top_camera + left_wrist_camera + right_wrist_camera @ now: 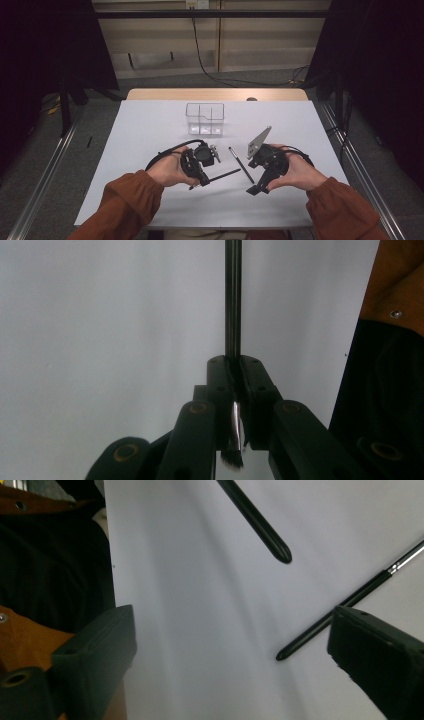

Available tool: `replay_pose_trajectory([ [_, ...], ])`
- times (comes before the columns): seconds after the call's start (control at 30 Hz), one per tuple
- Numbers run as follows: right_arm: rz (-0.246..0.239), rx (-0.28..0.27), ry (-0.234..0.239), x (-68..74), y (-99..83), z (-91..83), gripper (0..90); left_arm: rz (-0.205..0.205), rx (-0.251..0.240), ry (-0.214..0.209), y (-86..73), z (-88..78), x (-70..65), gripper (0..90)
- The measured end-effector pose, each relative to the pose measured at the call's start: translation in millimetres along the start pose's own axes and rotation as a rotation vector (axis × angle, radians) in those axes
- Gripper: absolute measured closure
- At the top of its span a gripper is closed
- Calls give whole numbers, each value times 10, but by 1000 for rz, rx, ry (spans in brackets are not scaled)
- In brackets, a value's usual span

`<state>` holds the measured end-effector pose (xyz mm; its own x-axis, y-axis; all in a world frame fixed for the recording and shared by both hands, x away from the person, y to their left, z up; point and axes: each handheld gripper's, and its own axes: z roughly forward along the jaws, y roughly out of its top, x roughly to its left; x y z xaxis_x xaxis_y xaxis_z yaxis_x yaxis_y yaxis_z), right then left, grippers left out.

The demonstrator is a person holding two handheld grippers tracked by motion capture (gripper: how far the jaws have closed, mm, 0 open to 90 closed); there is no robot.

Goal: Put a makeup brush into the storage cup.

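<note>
My left gripper point(200, 177) is shut on a black makeup brush point(220, 176) and holds it just above the white table. In the left gripper view the jaws point(233, 365) clamp the brush point(233, 295) near its silver ferrule. Its bristles point back toward the camera and its handle points away. A second thin brush point(241, 164) lies loose on the table between the two grippers. My right gripper point(257, 184) is open, with bare table between its wide jaws point(237, 650). The loose brush point(345, 605) lies just ahead of its right jaw. The held brush's handle end point(260, 522) shows farther off.
A clear plastic organiser point(205, 119) with several compartments stands at the middle back of the white table point(150, 135). The person's orange sleeves point(125, 200) come in from the front edge. A black cable loops from each gripper.
</note>
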<state>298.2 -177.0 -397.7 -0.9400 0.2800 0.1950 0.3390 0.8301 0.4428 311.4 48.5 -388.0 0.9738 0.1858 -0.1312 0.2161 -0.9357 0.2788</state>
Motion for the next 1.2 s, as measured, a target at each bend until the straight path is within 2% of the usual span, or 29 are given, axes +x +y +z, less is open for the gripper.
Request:
replay_pose_trajectory([
  [0.07,6,48,0,-1,18,16,78,-11,-6,0,0,8,-14,844],
  [0.1,-6,64,5,-14,26,23,92,9,7,1,2,3,-4,843],
  [0.13,2,80,14,-14,33,20,119,11,11,-2,2,9,-8,843],
  [0.17,-19,75,25,-33,36,27,159,14,17,-8,3,12,-10,844],
  [0.23,-29,80,28,-42,43,24,175,16,16,-6,4,21,-16,843],
  [0.27,-23,81,29,-46,47,26,191,20,18,-6,7,21,-16,843],
  [0.3,-13,91,33,-45,49,22,201,7,7,-4,7,30,-30,843],
  [0.33,-29,89,32,-65,49,31,199,16,15,-8,12,28,-29,843],
  [0.37,-20,100,24,-70,56,37,207,20,17,-8,15,30,-28,844],
  [0.47,-38,114,26,-95,71,63,252,11,21,-26,25,39,-34,844],
  [0.5,-36,127,26,-100,82,72,258,10,20,-16,29,46,-35,843],
  [0.53,-31,135,20,-95,93,74,289,10,14,-17,33,51,-34,843],
  [0.57,-45,139,29,-113,109,83,318,14,13,-17,36,52,-32,843],
  [0.6,-40,146,30,-118,122,81,319,14,15,-17,41,55,-35,843],
  [0.63,-43,146,32,-122,137,80,346,-6,0,-17,43,73,-49,843],
  [0.67,-52,146,40,-122,157,72,399,16,19,-18,50,61,-37,844],
  [0.7,-62,138,45,-127,166,75,410,20,21,-16,56,55,-36,843],
  [0.73,-68,141,45,-128,177,71,442,-4,-1,-16,55,63,-57,843],
  [0.77,-73,141,45,-129,184,71,467,19,19,-26,64,45,-43,843],
  [0.9,-95,148,51,-149,214,88,516,29,18,-18,78,46,-55,843],
  [0.93,-95,149,50,-150,225,91,536,10,8,-32,80,53,-65,843],
  [0.97,-97,151,48,-154,237,95,539,31,16,-18,83,57,-62,843],
  [1.03,-99,160,52,-170,254,109,551,35,22,-22,89,66,-63,843],
  [1.07,-99,157,53,-178,261,115,554,17,6,-24,86,79,-74,843],
  [1.1,-102,163,57,-180,268,120,560,17,7,-23,87,81,-75,843],
  [1.13,-103,165,61,-176,276,128,562,36,23,-21,91,76,-61,843],
  [1.2,-112,170,65,-176,297,147,588,37,22,-26,92,85,-59,843],
])
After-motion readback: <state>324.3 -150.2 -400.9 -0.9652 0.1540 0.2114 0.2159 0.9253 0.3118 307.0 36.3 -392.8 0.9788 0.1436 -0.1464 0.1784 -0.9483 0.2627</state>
